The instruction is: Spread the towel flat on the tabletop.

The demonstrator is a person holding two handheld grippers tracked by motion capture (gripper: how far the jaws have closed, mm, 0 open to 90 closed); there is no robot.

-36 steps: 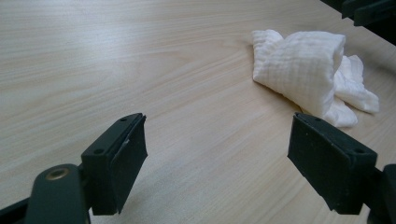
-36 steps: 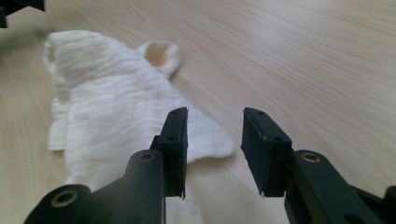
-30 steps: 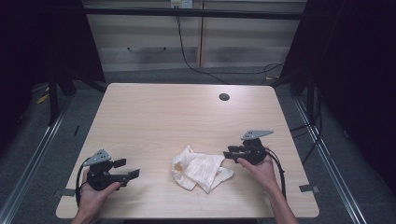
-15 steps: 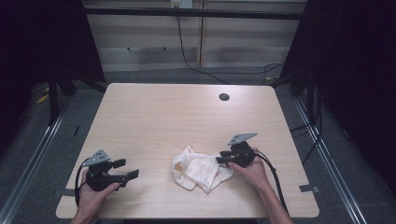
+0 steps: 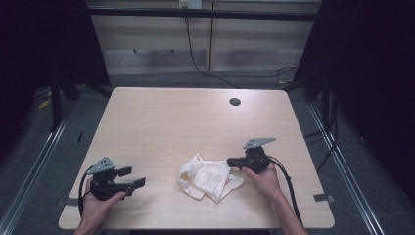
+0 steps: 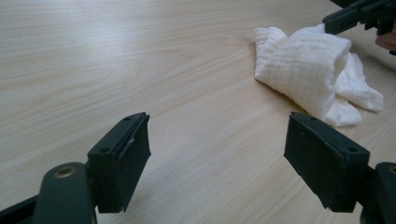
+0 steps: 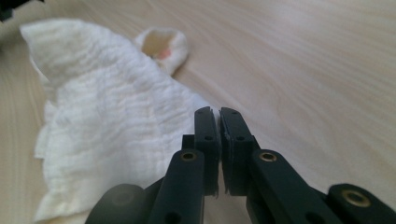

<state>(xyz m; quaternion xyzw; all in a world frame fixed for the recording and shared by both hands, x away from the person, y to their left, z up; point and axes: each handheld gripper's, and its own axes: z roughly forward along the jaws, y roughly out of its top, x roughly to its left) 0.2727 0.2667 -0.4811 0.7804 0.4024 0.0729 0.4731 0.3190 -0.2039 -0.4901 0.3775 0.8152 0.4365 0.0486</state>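
Since the earlier frame, my right tool had slid left to the cloth and its jaws had just closed, pinching the cloth's right edge. That cloth lay crumpled on the counter, near its front. My left tool rested spread, well apart.

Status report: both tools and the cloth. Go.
Right tool has just closed, jaws together at the cloth edge. Left tool open, apart from cloth. Cloth crumpled on table. Nothing in the way.
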